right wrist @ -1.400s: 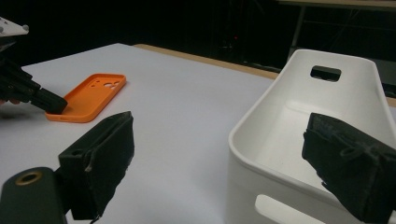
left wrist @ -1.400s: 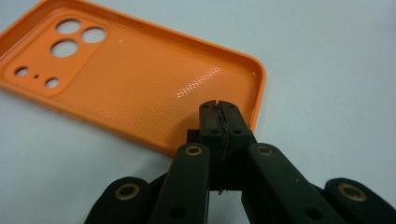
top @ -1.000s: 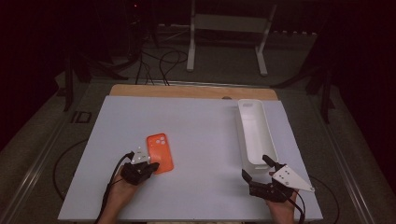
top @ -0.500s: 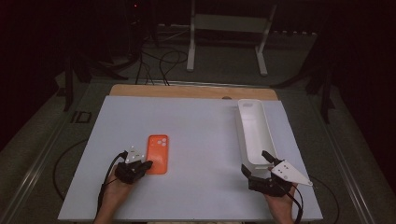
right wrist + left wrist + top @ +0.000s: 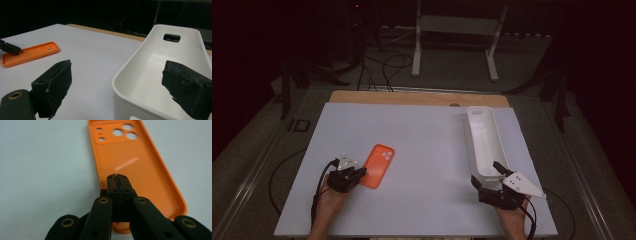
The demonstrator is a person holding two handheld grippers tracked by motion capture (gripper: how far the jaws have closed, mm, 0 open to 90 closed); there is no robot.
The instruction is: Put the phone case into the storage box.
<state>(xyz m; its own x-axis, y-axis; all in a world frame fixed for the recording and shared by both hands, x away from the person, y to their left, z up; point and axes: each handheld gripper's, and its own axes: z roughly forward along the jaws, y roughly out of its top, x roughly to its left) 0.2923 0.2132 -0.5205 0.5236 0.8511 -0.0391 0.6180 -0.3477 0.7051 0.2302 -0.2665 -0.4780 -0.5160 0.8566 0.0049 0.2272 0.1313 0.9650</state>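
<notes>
An orange phone case [image 5: 379, 164] lies open side up on the white table top, camera holes at its far end. My left gripper [image 5: 359, 172] sits at the case's near end. In the left gripper view its jaws are pressed together over the inside of the case [image 5: 135, 162], with nothing between them [image 5: 117, 178]. A long white bin [image 5: 484, 135] stands empty at the right. My right gripper [image 5: 484, 172] is open at the bin's near end. In the right gripper view one jaw is outside the bin's [image 5: 150, 62] left wall and the other over its inside [image 5: 120, 82].
The white board [image 5: 427, 150] covers a wooden table whose far edge [image 5: 412, 97] shows beyond it. Behind the table are a white stand [image 5: 452, 25] and cables on a dark floor. The right gripper view also shows the case [image 5: 30, 53] with the left gripper's tip [image 5: 8, 48] on it.
The left gripper has drawn back a little toward the person, along the case's near end. The case and the right gripper have hardly moved.
</notes>
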